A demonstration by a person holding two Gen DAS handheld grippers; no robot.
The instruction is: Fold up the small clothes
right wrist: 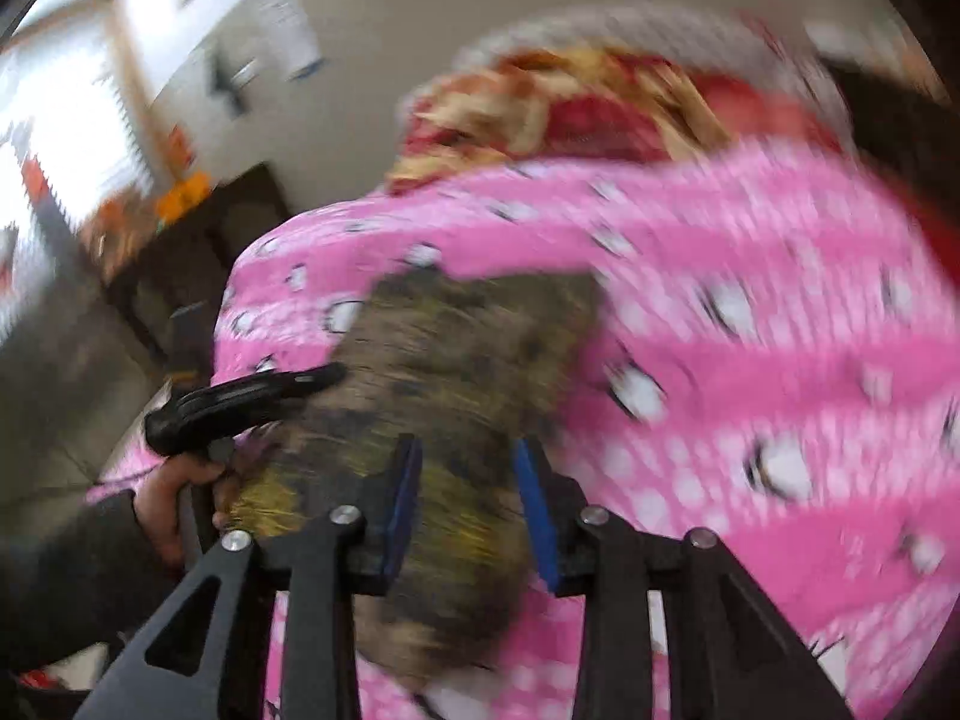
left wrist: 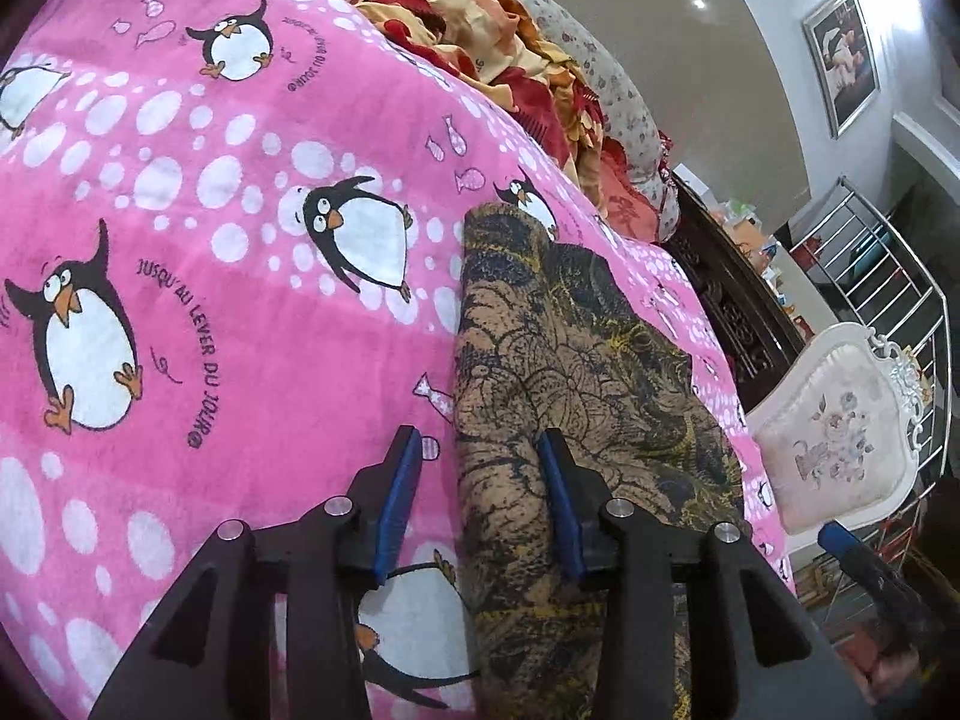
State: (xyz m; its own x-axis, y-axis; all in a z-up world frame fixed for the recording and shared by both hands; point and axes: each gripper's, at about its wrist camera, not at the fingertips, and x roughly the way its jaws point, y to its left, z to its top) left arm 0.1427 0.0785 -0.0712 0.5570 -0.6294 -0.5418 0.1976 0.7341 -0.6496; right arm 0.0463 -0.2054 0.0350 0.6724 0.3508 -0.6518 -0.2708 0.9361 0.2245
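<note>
Patterned brown garment lies folded lengthwise on the pink penguin blanket, near its right edge. Left gripper — jaws parted, nothing clamped — straddles the garment's left edge. Right gripper — jaws apart, empty — hovers above the cloth; that view is blurred.

The blanket is bright pink with white dots, little fish and black-and-white penguins with orange beaks and feet. The cloth on it is tan with dark blue and yellow flowers and lines. The heap behind is red, orange and cream, and the chair is white with pale flowers.
</note>
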